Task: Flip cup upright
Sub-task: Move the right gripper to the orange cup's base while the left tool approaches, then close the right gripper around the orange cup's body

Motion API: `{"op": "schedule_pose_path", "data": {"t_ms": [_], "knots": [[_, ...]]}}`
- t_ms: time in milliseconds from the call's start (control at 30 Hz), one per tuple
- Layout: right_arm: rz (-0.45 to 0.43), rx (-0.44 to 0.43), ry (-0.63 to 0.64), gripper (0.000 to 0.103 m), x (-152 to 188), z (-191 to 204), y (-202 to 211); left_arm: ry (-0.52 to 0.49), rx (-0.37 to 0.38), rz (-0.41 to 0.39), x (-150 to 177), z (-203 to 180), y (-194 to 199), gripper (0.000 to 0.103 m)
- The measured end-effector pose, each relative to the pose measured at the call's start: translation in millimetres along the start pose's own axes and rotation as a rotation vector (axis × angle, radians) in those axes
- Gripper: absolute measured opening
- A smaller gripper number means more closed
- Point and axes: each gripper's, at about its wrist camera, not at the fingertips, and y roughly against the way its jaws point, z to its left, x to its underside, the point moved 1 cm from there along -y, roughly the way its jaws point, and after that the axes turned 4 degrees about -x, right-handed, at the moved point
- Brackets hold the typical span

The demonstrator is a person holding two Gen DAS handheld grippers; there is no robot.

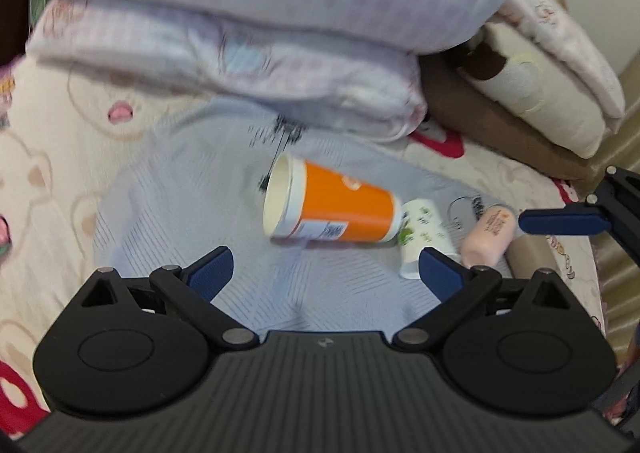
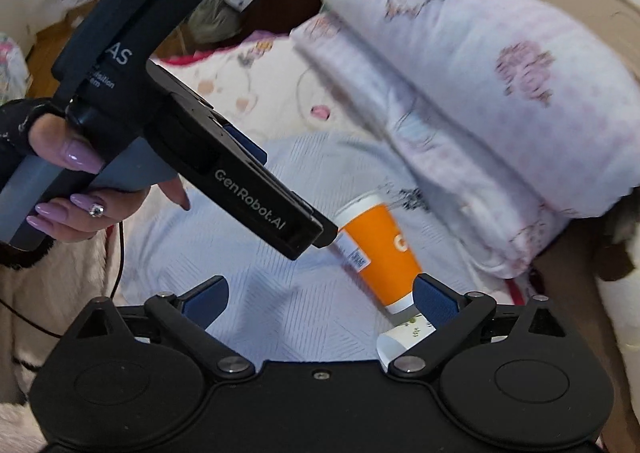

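At centre frame the orange cup (image 1: 340, 209) lies on its side on the pale cloth (image 1: 180, 205), so with your left gripper (image 1: 324, 273) spread empty, you're approaching: straddle its wall next.

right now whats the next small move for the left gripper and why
Probably ease the left gripper forward toward the orange cup. The cup lies on its side on the pale blue cloth, its mouth pointing left, and the open jaws are short of it, holding nothing.
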Motion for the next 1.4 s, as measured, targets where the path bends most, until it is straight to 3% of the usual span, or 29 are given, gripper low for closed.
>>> {"op": "schedule_pose_path", "data": {"t_ms": [300, 400, 533, 700, 833, 933, 1167, 1400], "knots": [[0.027, -0.043, 0.017, 0.095, 8.0, -32.7, -59.0, 0.153, 0.14, 0.057, 22.0, 17.7, -56.4, 0.097], [0.077, -0.035, 0.069, 0.095, 11.9, -37.6, -81.9, 0.173, 0.152, 0.048, 28.6, 16.7, -69.5, 0.093], [0.126, -0.009, 0.114, 0.092, 9.8, -45.4, -105.0, 0.217, 0.181, 0.02, 35.7, 23.4, -85.3, 0.081], [0.142, 0.008, 0.203, 0.092, 0.4, -48.3, -118.4, 0.297, 0.234, 0.001, 35.0, 37.8, -99.8, 0.078], [0.167, 0.033, 0.24, 0.091, -0.1, -54.9, -137.9, 0.276, 0.241, -0.05, 31.9, 33.9, -104.8, 0.076], [0.154, 0.046, 0.24, 0.086, 0.7, -59.8, -147.6, 0.274, 0.299, -0.058, 34.0, 33.7, -109.5, 0.065], [0.162, 0.021, 0.266, 0.085, -1.2, -62.4, -161.4, 0.274, 0.299, -0.069, 33.2, 37.7, -115.9, 0.061], [0.185, 0.053, 0.296, 0.088, 6.4, -65.7, -178.4, 0.314, 0.283, -0.064, 32.0, 48.2, -124.5, 0.058]]}}
